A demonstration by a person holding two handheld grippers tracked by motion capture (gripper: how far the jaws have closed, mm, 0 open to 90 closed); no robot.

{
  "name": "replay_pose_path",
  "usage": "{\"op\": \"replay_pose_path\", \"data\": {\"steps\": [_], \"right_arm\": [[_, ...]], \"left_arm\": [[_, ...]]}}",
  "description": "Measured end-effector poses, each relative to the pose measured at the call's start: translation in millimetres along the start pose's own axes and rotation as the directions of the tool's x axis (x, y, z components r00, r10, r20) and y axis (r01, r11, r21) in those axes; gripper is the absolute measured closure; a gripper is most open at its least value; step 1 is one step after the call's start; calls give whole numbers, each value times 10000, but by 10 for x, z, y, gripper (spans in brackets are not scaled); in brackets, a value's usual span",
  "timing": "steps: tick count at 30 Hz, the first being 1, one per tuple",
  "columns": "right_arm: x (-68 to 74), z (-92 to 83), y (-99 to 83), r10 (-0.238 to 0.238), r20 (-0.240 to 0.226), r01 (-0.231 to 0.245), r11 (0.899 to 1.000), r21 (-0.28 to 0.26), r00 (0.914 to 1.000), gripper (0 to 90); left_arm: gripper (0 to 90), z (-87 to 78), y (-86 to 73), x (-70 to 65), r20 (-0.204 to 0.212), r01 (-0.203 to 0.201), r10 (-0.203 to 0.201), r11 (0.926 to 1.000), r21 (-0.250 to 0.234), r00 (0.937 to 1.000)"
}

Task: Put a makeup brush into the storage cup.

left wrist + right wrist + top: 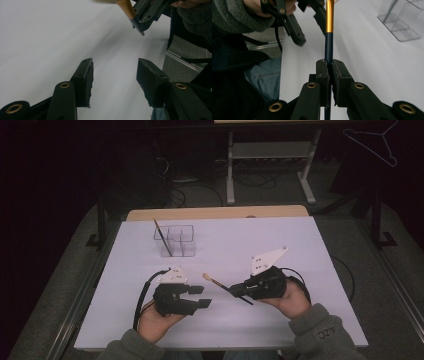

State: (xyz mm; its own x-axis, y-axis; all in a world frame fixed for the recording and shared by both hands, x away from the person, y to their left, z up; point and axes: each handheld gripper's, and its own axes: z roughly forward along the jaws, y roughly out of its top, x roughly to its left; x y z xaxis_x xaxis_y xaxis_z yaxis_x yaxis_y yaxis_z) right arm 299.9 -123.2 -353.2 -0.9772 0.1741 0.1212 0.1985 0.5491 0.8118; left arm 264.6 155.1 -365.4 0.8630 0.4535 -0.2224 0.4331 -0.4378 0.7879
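In the high view, the left gripper [200, 296] sits at lower centre-left of the frame over the white table [320, 285], its jaws apart with nothing between them. The right gripper [234, 291] is at lower centre-right, clenched on a paintbrush [220, 284] that slants up and left from it, the pale bristle tip ending just above the left gripper's upper jaw, the dark handle end poking out below and right of the grip. Towards the upper left of the table stands a clear compartment holder [179, 240] with a second brush [162, 237] leaning in its left compartment.

In the left gripper view, the two black jaws rise from the bottom with a wide gap and only bare table between them. At the top edge, right of centre, the orange part of the paintbrush [126, 7] enters the other gripper's jaws.

In the right gripper view, the jaws meet at centre, pressed on the dark blue handle of the paintbrush [329, 42], which runs straight up into a gold ferrule. The left gripper [308, 18] shows at upper left, the clear compartment holder [402, 27] at upper right.
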Motion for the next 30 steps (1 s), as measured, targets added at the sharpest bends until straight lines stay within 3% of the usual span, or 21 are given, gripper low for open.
{"op": "replay_pose_path", "data": {"steps": [6, 14, 21, 24, 30], "right_arm": [[38, 134, 19, 48, -291, -58, 9994, -327, 9996, 830], [64, 266, -6, 97, -555, -125, 9986, -505, 9984, 830], [87, 320, -11, -7, -541, -20, 9988, -496, 9985, 830], [89, 322, -12, -221, -405, 203, 9988, -444, 9989, 830], [113, 325, -4, -484, -291, 474, 9982, -360, 9984, 830]], "left_arm": [[520, 21, 24, -13, 427, 48, -38, 9997, -233, 9991], [580, -28, 37, 18, 637, 323, -280, 9971, -683, 9976], [666, -45, 33, 42, 853, 512, -436, 9947, -891, 9954], [700, -36, 25, 64, 1180, 779, -665, 9924, -953, 9908], [767, -36, 17, 92, 1479, 927, -772, 9906, -1010, 9860]]}}
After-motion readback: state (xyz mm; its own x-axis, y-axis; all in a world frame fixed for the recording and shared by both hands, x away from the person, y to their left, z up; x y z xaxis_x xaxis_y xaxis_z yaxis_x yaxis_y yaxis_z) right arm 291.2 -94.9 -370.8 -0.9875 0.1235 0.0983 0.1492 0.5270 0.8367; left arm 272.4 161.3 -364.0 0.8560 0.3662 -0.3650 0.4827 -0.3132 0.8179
